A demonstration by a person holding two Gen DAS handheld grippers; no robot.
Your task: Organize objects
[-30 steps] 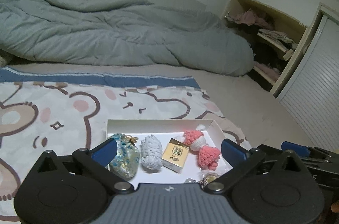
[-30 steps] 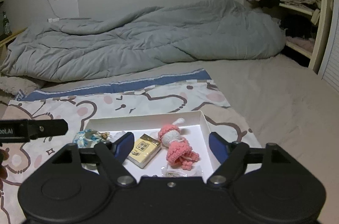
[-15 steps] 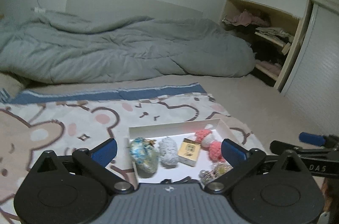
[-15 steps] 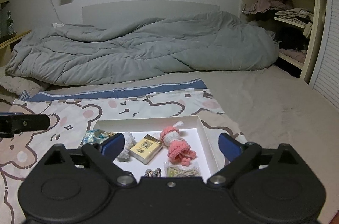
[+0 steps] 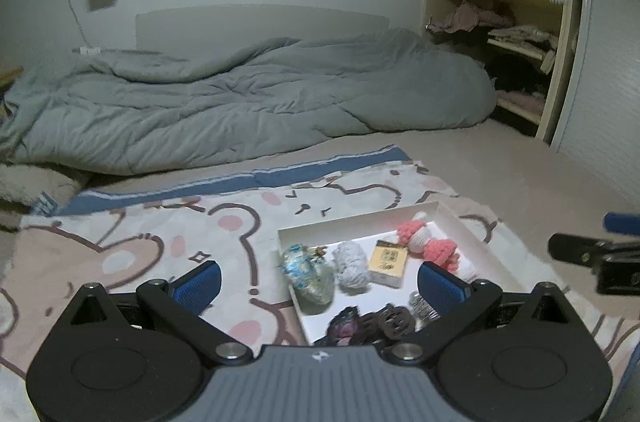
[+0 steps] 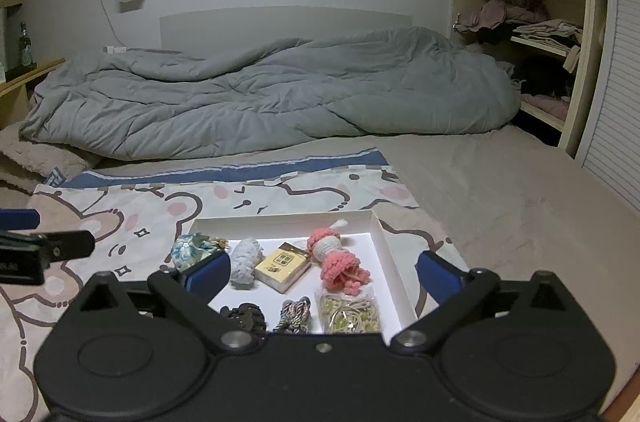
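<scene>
Tray (image 6: 390,254) sitting on the bear-print blanket (image 6: 120,218), already carrying floral pouch (image 6: 192,249), yellow box (image 6: 283,266) and pink crochet toy (image 6: 340,262). Left gripper (image 5: 318,282) and right gripper (image 6: 322,274) hovering above it, both gaping wide, holding nothing. Risk: soft bedding is giving underneath, so a careless descent could be tipping the tray and scattering items.

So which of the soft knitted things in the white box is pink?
The pink crochet doll, lying at the right end of the back row in the white box. The knitted bundle is pale grey.
</scene>
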